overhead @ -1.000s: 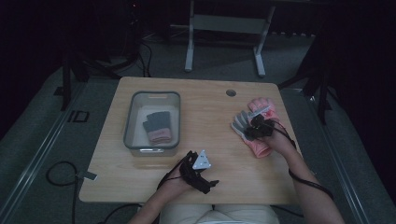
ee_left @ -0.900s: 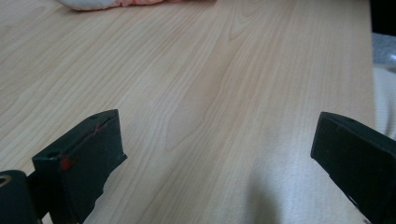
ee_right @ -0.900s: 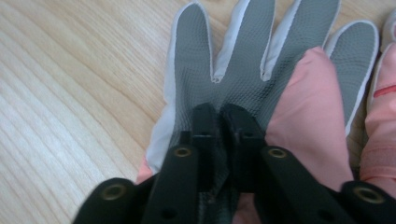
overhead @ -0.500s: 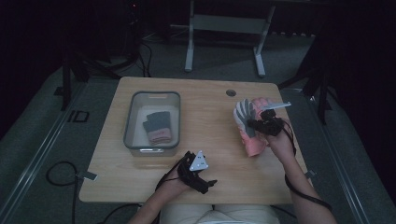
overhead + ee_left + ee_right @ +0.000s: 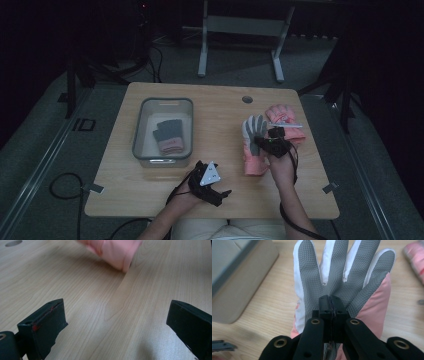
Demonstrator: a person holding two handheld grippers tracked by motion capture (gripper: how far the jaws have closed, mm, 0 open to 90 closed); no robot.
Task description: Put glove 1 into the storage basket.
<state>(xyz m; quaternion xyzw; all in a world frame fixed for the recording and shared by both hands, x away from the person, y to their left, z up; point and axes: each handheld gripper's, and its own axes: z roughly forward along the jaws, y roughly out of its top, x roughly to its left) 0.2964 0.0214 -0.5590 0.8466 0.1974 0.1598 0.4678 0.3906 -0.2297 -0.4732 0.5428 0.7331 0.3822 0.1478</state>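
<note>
right claw point(image 5: 331, 305): pinching palm of grey-pink glove point(image 5: 347, 272)
left claw point(image 5: 120, 325): spread, over bare surface point(image 5: 100, 302)
writing: none legible

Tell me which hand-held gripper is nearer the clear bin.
Left. The left hand-held gripper sits open near the table's front edge, just diagonally off the clear bin. The right hand-held gripper is farther across, shut on the grey-palmed glove.

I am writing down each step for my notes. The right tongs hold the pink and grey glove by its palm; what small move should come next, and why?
Probably carry the glove leftward toward the bin: right tongs are shut on its palm, and one glove already lies inside.
</note>
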